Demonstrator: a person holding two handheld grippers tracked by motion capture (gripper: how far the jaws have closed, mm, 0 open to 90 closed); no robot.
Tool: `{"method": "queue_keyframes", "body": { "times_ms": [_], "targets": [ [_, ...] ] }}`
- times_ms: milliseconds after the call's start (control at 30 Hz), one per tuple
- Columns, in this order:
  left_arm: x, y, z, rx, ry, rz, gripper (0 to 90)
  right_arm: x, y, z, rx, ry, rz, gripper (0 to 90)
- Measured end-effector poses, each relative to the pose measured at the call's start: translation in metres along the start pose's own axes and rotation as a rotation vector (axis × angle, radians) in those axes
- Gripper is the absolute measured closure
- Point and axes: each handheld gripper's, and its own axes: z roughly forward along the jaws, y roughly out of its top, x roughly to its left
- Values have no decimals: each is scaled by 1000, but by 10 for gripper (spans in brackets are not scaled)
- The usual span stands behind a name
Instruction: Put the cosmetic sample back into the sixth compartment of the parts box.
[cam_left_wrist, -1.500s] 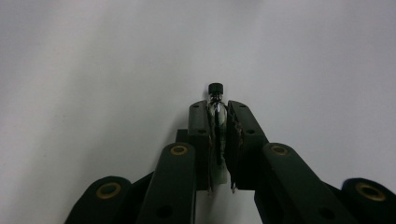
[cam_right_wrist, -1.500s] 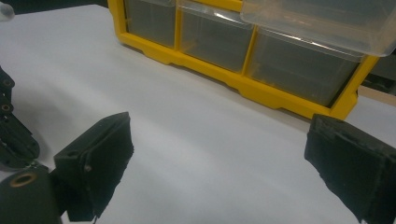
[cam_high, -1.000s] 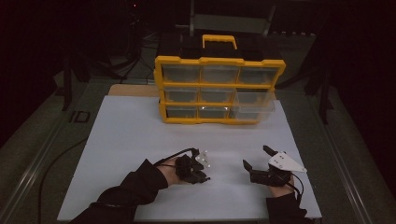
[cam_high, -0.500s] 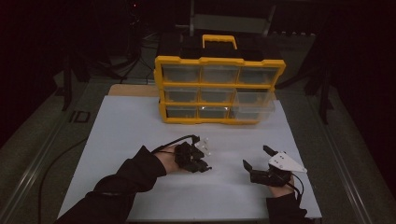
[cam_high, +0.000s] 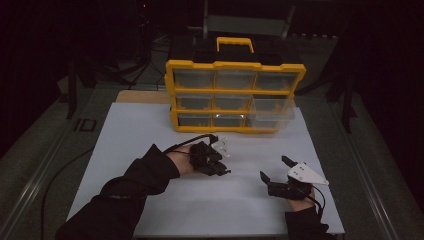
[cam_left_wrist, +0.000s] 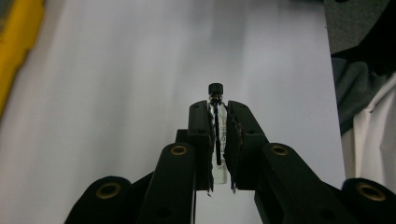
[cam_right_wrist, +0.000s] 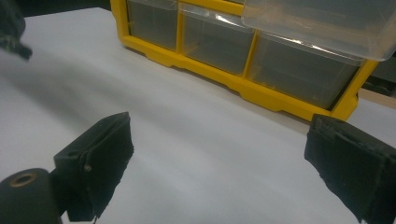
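Two claws work over a white sheet-covered surface (cam_high: 150, 130) in a dim room. In the high view the left claw (cam_high: 223, 170) hangs above the sheet near the middle, its dark-sleeved forearm reaching in from the lower left and a black cable looping off its back. Its own view looks straight down: the two black jaws are pressed together on a small clear glass vial with a black screw cap (cam_left_wrist: 216, 116), which stands between the pads with the cap poking out past the tips and the white sheet well below it.

Over to the right, the right claw (cam_high: 274, 169) sits low near the front edge of the sheet, a grey three-cornered plate on top of it. Its jaws are spread wide with nothing but bare sheet between them, as the right gripper view makes plain.

Beyond both, at the far edge of the sheet, stands a yellow-framed plastic organiser with clear drawers and a yellow handle (cam_high: 235, 90). One clear drawer at its lower right (cam_high: 272, 112) is pulled partly out of the frame.
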Motion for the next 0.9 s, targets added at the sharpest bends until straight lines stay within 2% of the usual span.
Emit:
{"method": "queue_keyframes", "body": {
  "times_ms": [300, 733, 900],
  "targets": [
    [11, 21, -21, -23, 22, 36, 814, 0, 0, 1, 5, 1, 1, 76],
    [29, 41, -33, -65, 19, 46, 814, -1, 0, 0, 1, 1, 3, 77],
    [36, 54, -43, -87, 40, 55, 813, -1, 0, 0, 1, 0, 4, 77]
  ]
}}
